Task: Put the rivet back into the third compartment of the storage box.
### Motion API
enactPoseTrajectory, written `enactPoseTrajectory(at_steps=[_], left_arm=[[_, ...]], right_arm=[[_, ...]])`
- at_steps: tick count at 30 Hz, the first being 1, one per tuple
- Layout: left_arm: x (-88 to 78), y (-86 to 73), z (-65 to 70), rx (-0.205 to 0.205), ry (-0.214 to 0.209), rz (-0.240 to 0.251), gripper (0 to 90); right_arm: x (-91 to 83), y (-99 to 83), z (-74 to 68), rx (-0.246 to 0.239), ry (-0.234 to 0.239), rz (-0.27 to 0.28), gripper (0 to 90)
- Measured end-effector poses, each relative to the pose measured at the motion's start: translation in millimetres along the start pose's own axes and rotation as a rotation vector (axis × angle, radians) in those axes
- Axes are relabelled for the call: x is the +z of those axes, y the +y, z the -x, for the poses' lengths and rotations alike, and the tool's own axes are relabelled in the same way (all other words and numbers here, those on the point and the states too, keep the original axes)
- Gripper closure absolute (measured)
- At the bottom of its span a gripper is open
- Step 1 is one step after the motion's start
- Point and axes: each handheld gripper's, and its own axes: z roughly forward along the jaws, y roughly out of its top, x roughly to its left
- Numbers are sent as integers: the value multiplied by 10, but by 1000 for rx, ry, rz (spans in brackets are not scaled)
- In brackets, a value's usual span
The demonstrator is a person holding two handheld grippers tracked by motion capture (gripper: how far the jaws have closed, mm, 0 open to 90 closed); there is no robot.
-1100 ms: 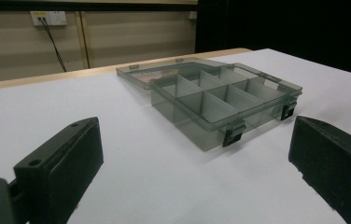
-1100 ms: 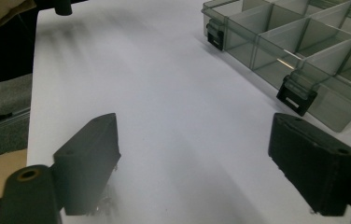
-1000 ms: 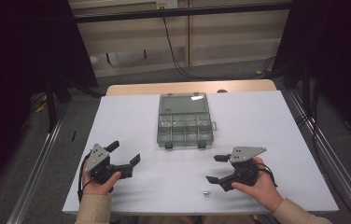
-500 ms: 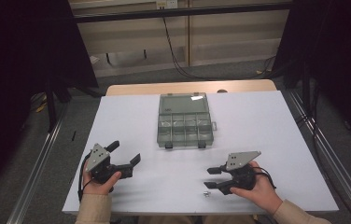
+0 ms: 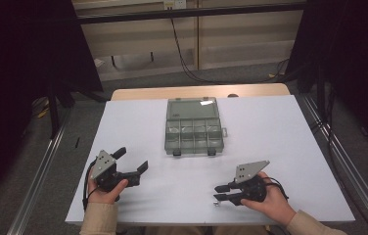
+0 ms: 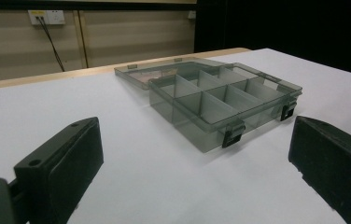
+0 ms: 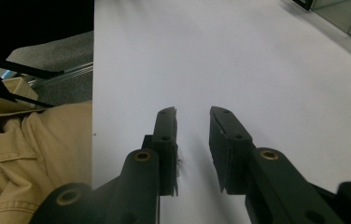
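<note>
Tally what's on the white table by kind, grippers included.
Grippers: 2, left gripper and right gripper
Clear compartment box, lid open: 1
Small metal part by the right gripper: 1
Total: 4

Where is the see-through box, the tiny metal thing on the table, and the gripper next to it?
See-through box (image 5: 193, 131): high view, on its middle dividers.
Tiny metal thing (image 5: 216, 202): high view, on the small piece itself.
Right gripper (image 5: 220, 192): high view, midway between its fingertips.
</note>
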Motion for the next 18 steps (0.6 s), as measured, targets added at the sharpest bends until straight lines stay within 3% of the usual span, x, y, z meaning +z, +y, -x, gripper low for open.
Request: enactPoseTrajectory(at_steps=[18], left_arm=[[129, 28, 20, 17, -31, -6, 30]], right_arm=[[83, -65, -68, -17, -6, -58, 759]])
